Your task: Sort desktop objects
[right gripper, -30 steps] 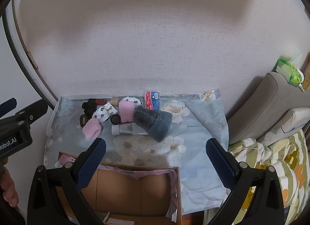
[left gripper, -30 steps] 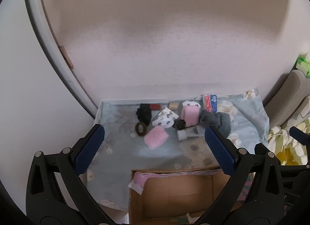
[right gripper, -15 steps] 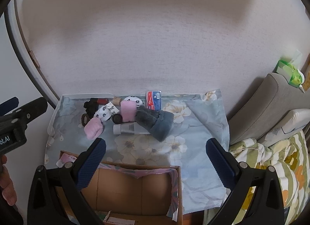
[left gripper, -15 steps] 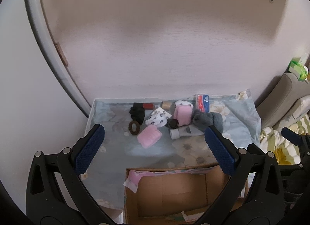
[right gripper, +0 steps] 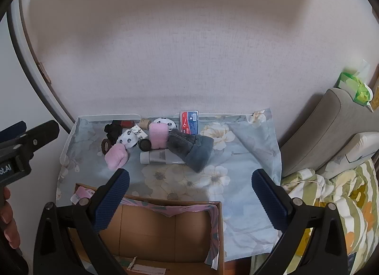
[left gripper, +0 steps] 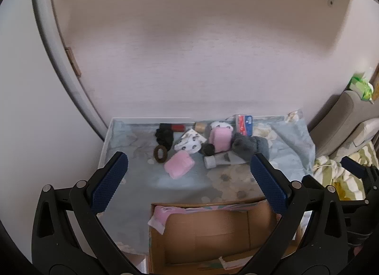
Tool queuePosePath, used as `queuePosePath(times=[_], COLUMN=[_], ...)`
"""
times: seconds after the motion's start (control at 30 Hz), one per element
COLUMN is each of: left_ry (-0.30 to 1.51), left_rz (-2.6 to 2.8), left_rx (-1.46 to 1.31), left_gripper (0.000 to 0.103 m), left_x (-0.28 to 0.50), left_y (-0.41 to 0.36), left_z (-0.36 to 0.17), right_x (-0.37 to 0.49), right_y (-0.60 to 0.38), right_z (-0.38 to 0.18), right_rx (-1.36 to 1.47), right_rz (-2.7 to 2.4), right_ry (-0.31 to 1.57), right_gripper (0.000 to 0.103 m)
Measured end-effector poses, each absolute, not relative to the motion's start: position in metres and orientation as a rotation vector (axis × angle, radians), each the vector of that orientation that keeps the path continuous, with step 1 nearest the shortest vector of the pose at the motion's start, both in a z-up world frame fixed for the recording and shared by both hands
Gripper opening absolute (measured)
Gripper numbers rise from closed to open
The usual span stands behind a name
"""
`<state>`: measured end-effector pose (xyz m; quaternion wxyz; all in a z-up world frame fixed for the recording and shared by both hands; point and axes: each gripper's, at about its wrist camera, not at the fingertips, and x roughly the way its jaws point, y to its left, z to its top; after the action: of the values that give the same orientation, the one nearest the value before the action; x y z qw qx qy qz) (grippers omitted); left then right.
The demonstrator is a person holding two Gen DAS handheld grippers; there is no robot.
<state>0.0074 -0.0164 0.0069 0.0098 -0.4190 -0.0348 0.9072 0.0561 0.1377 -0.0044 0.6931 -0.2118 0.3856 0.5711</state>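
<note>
A pile of small items lies at the back of a floral cloth-covered table (right gripper: 246, 147): a pink roll (left gripper: 179, 168) (right gripper: 116, 156), a second pink roll (left gripper: 222, 139) (right gripper: 158, 135), a grey sock (left gripper: 250, 147) (right gripper: 191, 149), a white tube (left gripper: 220, 160) (right gripper: 157, 157), spotted socks (left gripper: 189, 144) (right gripper: 129, 139), a black scrunchie (left gripper: 163, 135), a brown hair tie (left gripper: 160, 154) and a red-blue packet (right gripper: 189, 123). An open cardboard box (left gripper: 213, 234) (right gripper: 163, 230) sits near the front edge. My left gripper (left gripper: 189, 180) and right gripper (right gripper: 190, 196) hover above the box, both open and holding nothing.
A wall rises right behind the table. A grey sofa arm (right gripper: 331, 128) and a striped floral blanket (right gripper: 343, 199) lie to the right. A green packet (right gripper: 355, 87) rests on the sofa. A hand (right gripper: 7, 218) holds the left gripper at the view's left edge.
Both views have pulled back and up a little, so the table and pile sit lower and smaller. Nothing on the table has moved; both grippers stay open.
</note>
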Motion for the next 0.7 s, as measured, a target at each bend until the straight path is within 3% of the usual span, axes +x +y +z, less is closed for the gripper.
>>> queuePosePath(times=[0.7], left_ry=[-0.168], left_rz=[2.784], left_rx=[-1.359], left_gripper=[0.103], left_x=[0.0050], left_y=[-0.0176], left_z=[-0.0026], right_x=[0.0601], right_y=[0.1390], right_z=[-0.0068], right_rx=[-0.457], right_rz=[1.236], right_ry=[0.874], right_gripper=[0.103])
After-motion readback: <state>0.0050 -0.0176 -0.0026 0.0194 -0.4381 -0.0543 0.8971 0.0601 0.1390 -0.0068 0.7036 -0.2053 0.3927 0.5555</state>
